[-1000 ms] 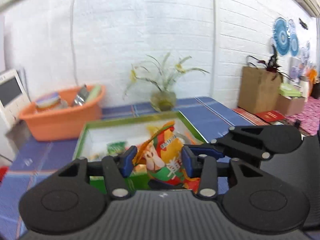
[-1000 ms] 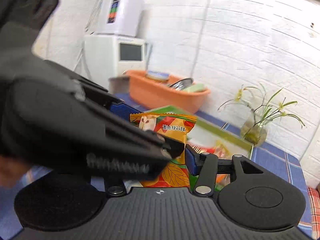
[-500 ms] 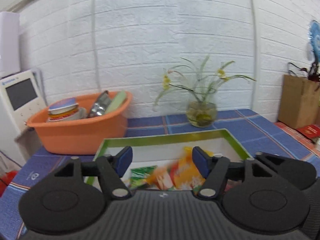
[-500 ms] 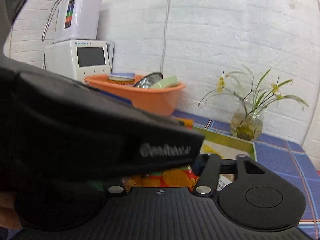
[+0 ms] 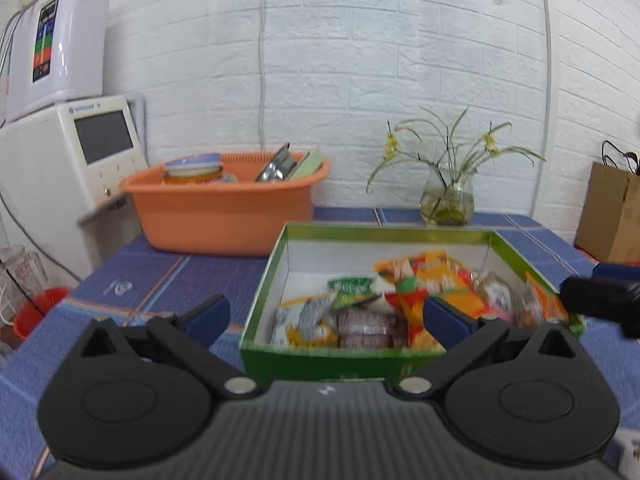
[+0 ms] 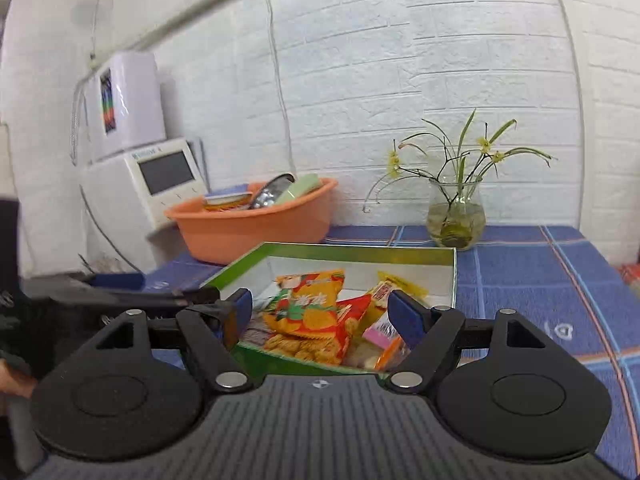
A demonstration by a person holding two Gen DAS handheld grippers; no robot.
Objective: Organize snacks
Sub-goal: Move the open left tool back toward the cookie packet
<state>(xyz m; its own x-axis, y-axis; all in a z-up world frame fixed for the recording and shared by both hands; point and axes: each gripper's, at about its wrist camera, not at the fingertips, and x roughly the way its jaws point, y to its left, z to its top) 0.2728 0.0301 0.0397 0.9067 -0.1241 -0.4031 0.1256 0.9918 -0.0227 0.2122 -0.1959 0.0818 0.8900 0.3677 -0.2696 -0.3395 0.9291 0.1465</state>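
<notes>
The left gripper [image 5: 326, 314] stands with its blue-padded jaws spread as wide as they go, having just been opening, and nothing is caught between them. It hovers just in front of the near wall of the green box [image 5: 320, 360], which sits on a blue checked tablecloth [image 5: 168, 280]. The right gripper [image 6: 322, 312] is likewise spread wide and empty, its jaws at full stretch after opening a moment earlier; it points into the same box from the right-hand side, and its dark finger shows at the right edge of the left wrist view.

Inside the box lies a loose heap of snack packets. The orange and red biscuit packet [image 6: 312, 316] rests on top of the pile, tilted, free of both sets of pads. Around it are a green packet [image 5: 350, 286], a silvery white packet [image 5: 304, 320] against the near left corner, and a pink-labelled packet [image 6: 380, 336]; further small packets toward the right wall are too blurred to name.

Behind the box stands an orange basin [image 5: 224, 208] holding tins and a metal item, just beside a white appliance with a screen [image 5: 80, 152]. A glass vase with yellow flowers [image 5: 446, 196] stands near the white brick wall, and a brown cardboard box [image 5: 612, 212] sits at the far right.
</notes>
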